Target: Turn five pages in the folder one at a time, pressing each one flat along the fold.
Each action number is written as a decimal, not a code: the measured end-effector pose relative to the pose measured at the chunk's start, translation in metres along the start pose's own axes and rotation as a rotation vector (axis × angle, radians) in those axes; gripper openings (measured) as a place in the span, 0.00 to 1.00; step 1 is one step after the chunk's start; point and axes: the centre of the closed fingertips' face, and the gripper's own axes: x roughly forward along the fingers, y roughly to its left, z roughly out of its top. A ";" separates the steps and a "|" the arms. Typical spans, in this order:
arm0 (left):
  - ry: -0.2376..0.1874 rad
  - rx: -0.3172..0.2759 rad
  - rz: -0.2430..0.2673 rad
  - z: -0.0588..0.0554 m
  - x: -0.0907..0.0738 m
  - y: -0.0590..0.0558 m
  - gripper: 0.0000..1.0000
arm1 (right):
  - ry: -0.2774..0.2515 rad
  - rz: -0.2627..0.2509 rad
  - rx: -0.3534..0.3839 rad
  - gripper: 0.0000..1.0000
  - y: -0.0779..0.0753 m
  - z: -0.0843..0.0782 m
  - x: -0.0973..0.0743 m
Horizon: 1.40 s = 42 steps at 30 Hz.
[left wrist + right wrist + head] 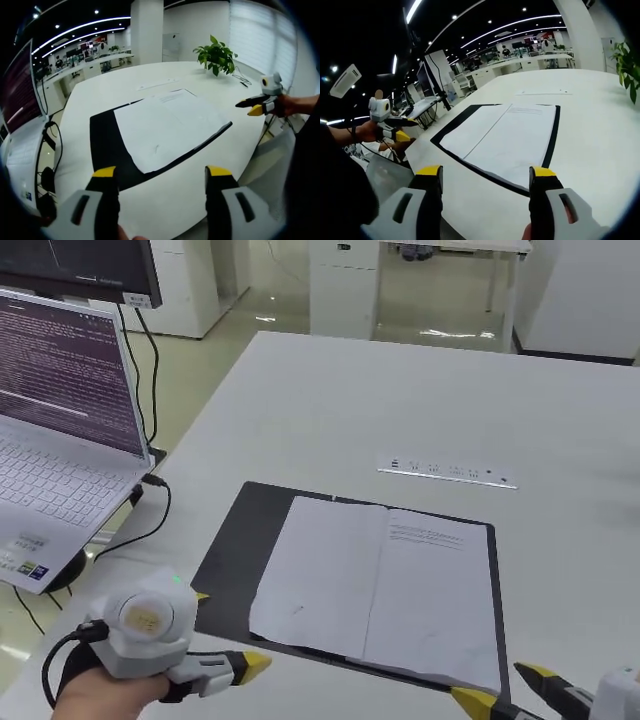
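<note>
A black folder (225, 550) lies open on the white table with white pages (375, 580) spread flat; the right page has a few printed lines near its top. The same folder (105, 145) (551, 145) lies ahead of both gripper cameras. My left gripper (228, 632) (161, 172) is open at the folder's near left corner, off the pages, holding nothing. My right gripper (505, 686) (486, 171) is open just past the near right corner, also holding nothing. Each gripper appears in the other's view, the right one (251, 107) and the left one (400, 129).
An open laptop (55, 440) with a cable (145, 525) sits at the table's left edge. A flush socket strip (448, 472) lies in the table beyond the folder. A potted plant (216, 55) stands at the far side. The table's near edge runs under both grippers.
</note>
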 end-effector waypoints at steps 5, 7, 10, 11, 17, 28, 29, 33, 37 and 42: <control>0.000 0.014 -0.019 0.004 0.005 -0.008 0.69 | 0.004 0.000 0.000 0.69 -0.001 -0.001 -0.002; 0.000 0.022 -0.028 0.007 0.008 -0.011 0.69 | 0.004 0.000 0.000 0.70 0.000 -0.002 -0.003; -0.001 0.028 -0.038 0.010 0.012 -0.016 0.69 | 0.005 0.000 0.002 0.70 0.000 -0.003 -0.003; 0.000 0.031 -0.044 0.012 0.014 -0.017 0.68 | 0.005 0.000 0.003 0.70 0.001 -0.003 -0.004; 0.000 0.044 -0.066 0.019 0.023 -0.025 0.67 | 0.010 -0.001 0.010 0.70 0.002 -0.005 -0.005; -0.006 0.068 -0.109 0.033 0.041 -0.042 0.67 | -0.016 -0.008 0.038 0.69 0.000 0.003 -0.006; -0.008 0.070 -0.112 0.034 0.042 -0.043 0.67 | -0.015 -0.009 0.036 0.69 0.000 0.003 -0.006; -0.018 0.064 -0.129 0.039 0.046 -0.052 0.67 | -0.014 -0.007 0.042 0.69 0.000 0.001 -0.007; -0.011 0.082 -0.150 0.040 0.054 -0.063 0.68 | -0.012 -0.008 0.046 0.69 0.002 -0.003 -0.009; 0.000 0.099 -0.183 0.041 0.064 -0.077 0.68 | -0.008 -0.015 0.050 0.69 0.002 -0.007 -0.012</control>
